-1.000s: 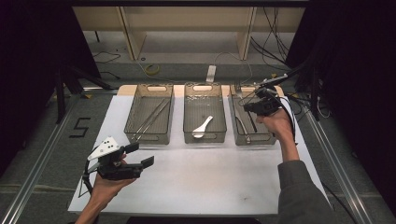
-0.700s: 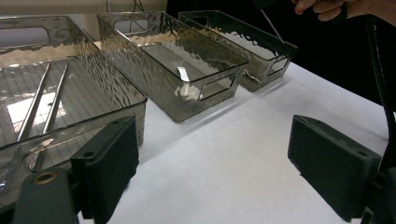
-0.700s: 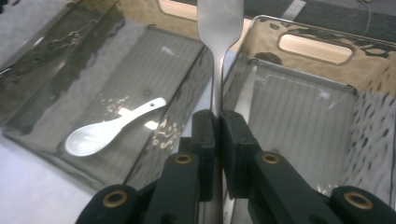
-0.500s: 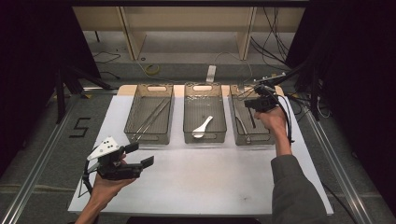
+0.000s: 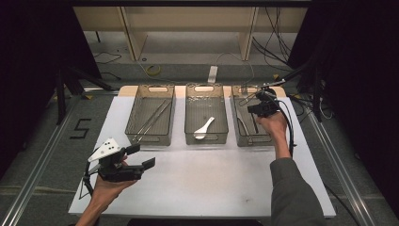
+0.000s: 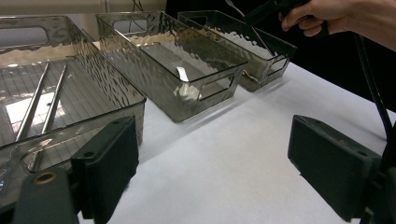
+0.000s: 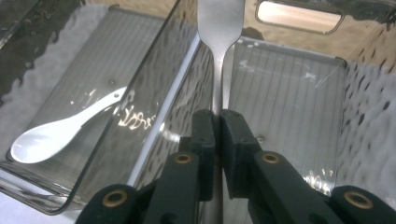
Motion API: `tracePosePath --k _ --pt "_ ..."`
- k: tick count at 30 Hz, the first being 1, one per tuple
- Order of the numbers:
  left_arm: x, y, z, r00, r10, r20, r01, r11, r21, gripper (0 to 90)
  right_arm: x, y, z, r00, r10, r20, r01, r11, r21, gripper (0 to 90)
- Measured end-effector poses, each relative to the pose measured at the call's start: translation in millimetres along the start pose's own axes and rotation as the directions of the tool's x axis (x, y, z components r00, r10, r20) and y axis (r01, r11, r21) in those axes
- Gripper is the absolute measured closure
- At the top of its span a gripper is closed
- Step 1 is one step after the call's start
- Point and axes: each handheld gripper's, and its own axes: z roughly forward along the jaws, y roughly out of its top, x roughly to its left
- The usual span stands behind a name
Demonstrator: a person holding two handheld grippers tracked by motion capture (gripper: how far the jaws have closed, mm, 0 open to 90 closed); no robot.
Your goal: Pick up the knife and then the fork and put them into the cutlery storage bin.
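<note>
your right gripper (image 7: 217,122) has its jaws pinched tight on the handle of a metal fork (image 7: 219,28), with barely a slit between the pads. in the right gripper view the fork stands up out of the grip, its wide end at the top of that view. it hangs over the right bin (image 5: 241,134), the landmark for everything here. in the high view your right gripper (image 5: 259,108) sits above the far half of the right bin, and your hand (image 5: 273,123) is over its right wall.

just left of the right bin is the middle bin (image 5: 192,113), holding a white spoon (image 5: 203,128) on its floor. one further left of the right bin is the left bin (image 5: 136,113) with two long metal rods (image 5: 151,120) lying inside.

your left gripper (image 5: 134,157) is well apart from the right bin, on the near-left side over the white sheet (image 5: 207,179). its jaws stand wide open with nothing between them, which the left gripper view (image 6: 212,172) confirms: bare sheet between the two black pads
</note>
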Motion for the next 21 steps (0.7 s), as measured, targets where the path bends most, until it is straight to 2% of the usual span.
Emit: tracePosePath --k 21 --pt "0.0 -0.1 -0.1 1.0000 0.000 -0.001 0.000 1.0000 0.000 15.7 3.0 -15.5 20.2 0.9998 0.013 -0.015 -0.012 0.999 0.041 84.7"
